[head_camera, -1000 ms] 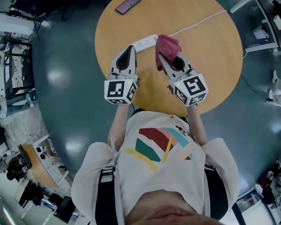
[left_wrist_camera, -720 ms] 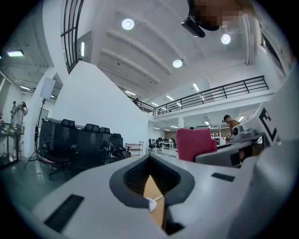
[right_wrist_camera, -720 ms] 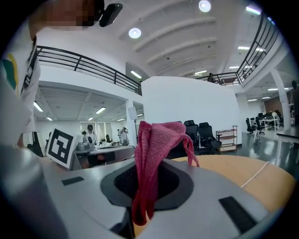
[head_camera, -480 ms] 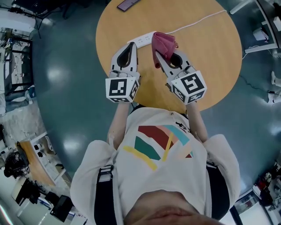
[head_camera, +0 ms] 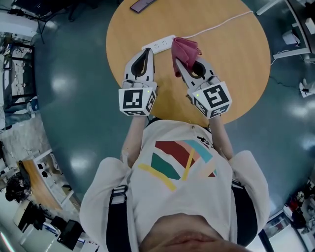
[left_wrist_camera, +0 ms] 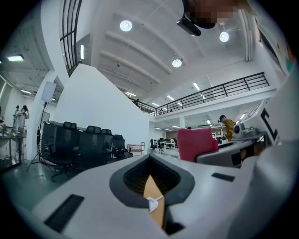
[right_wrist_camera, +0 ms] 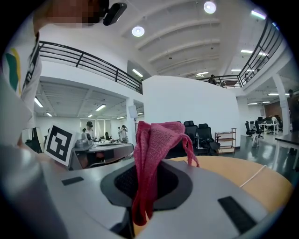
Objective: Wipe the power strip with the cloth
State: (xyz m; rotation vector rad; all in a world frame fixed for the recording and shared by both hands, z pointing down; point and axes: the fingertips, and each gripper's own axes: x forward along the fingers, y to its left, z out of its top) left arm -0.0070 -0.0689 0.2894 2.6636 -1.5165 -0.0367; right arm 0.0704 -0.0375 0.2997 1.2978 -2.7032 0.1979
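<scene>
The white power strip [head_camera: 158, 44] lies on the round wooden table [head_camera: 231, 64], its right end under the red cloth [head_camera: 185, 48]. My right gripper [head_camera: 177, 63] is shut on the cloth, which hangs bunched from its tips over that end of the strip. In the right gripper view the cloth [right_wrist_camera: 155, 149] stands up between the closed jaws. My left gripper [head_camera: 146, 52] is shut and holds nothing; its tips sit just before the strip's left part. The left gripper view shows the cloth [left_wrist_camera: 196, 144] off to the right.
A white cable [head_camera: 221, 23] runs from the strip toward the table's far right edge. A dark phone [head_camera: 143, 5] lies at the far edge. Office chairs [left_wrist_camera: 88, 144] and teal floor [head_camera: 74, 83] surround the table.
The right gripper has carried the cloth slightly left and away from me, onto the strip's right end. The left gripper has edged a little toward the strip.
</scene>
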